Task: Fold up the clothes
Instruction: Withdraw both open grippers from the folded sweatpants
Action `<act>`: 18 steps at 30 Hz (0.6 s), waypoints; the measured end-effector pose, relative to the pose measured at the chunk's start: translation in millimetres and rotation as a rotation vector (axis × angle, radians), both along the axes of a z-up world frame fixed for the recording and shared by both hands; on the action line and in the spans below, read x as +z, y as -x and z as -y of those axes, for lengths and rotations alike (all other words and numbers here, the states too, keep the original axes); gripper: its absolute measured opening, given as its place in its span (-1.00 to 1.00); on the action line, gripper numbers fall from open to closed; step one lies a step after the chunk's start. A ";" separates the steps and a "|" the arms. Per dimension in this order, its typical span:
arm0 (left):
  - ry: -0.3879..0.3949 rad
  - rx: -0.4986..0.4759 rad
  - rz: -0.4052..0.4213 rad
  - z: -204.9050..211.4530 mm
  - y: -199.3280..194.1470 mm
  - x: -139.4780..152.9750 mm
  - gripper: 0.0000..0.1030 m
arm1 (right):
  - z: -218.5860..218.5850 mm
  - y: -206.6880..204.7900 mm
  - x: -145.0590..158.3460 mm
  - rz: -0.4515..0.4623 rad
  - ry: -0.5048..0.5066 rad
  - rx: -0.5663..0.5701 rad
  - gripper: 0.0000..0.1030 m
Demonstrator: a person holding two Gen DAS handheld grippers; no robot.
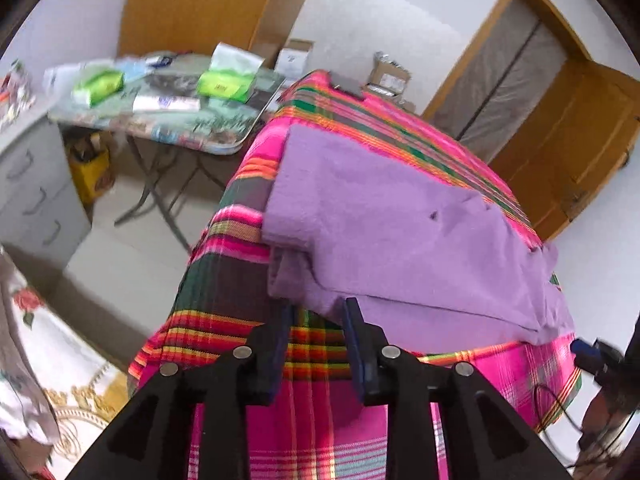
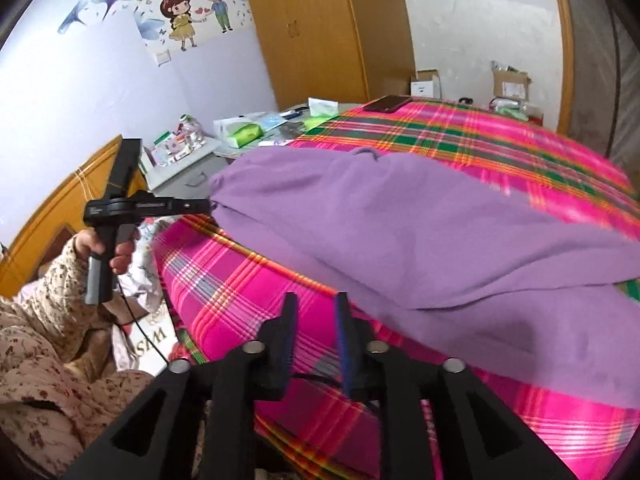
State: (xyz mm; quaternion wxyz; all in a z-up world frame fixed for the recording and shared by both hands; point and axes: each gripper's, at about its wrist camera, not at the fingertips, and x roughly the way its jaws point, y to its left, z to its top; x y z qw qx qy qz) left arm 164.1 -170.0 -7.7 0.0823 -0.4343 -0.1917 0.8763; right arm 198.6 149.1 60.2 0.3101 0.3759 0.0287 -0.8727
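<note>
Left wrist view: the left gripper has its black fingers apart with nothing between them, tips just short of the near hem of the folded lilac fleece garment, which lies on the pink plaid bedspread along its left edge. Right wrist view: the right gripper likewise stands parted and empty over the bedspread's near edge, beside the garment's lower fold; the person's left hand, in a floral sleeve, grips the other tool's handle at the garment's far-left corner.
</note>
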 end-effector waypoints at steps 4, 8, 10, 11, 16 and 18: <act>-0.094 0.030 0.030 9.3 4.3 -3.7 -0.47 | 18.3 8.5 -16.8 -0.002 -0.067 -0.030 -0.53; -0.167 0.064 0.046 16.4 6.5 -6.8 -0.48 | 36.6 15.3 -23.9 -0.014 -0.073 -0.017 -0.53; -0.204 0.087 0.057 20.4 6.9 -10.1 -0.69 | 42.5 17.8 -25.2 -0.014 -0.071 -0.003 -0.53; -0.223 0.098 0.062 22.4 7.1 -11.7 -0.69 | 46.5 18.6 -26.0 -0.014 -0.071 0.006 -0.53; -0.248 0.143 0.023 29.2 -0.1 -7.4 -0.83 | 56.3 20.0 -29.8 -0.014 -0.086 0.022 -0.53; -0.283 0.165 0.012 36.8 -0.5 -7.8 -0.83 | 55.4 21.7 -30.0 -0.009 -0.080 0.017 -0.53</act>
